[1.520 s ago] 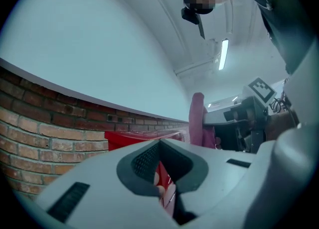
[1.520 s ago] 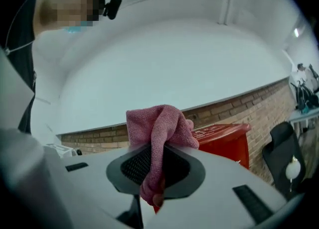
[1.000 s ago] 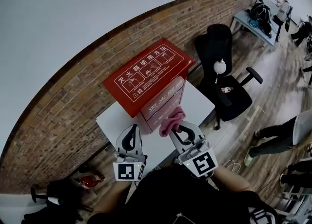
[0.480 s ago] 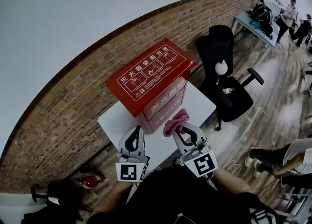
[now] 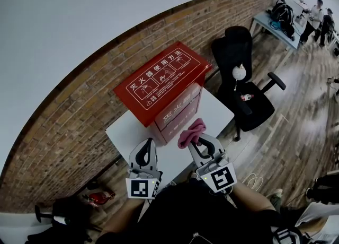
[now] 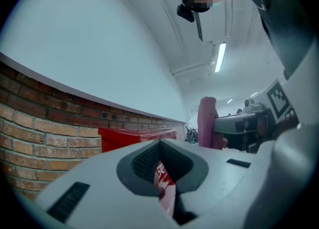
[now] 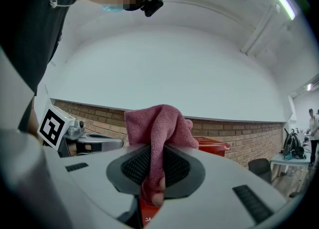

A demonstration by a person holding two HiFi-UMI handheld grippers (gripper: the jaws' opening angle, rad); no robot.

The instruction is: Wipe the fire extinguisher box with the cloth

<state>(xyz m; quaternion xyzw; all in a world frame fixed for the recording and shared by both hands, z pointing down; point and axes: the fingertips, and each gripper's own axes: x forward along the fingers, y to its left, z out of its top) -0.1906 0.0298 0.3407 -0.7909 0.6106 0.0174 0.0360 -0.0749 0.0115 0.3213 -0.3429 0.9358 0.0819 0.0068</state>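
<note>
Right tongs [image 5: 198,141] pinch crumpled pink cloth [image 5: 190,131]; left tongs [image 5: 149,144] pressed together, empty. Just ahead: red rectangular fire extinguisher box [image 5: 164,81] on white counter [image 5: 218,111]. Risk: shallow pinch, rubbing could drag cloth free.

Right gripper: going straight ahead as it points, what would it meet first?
Probably the front of the red fire extinguisher box, touched first by the pink cloth the right gripper holds; depth is unclear.

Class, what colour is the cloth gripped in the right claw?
Pink; the cloth shows best in the right gripper view.
</note>
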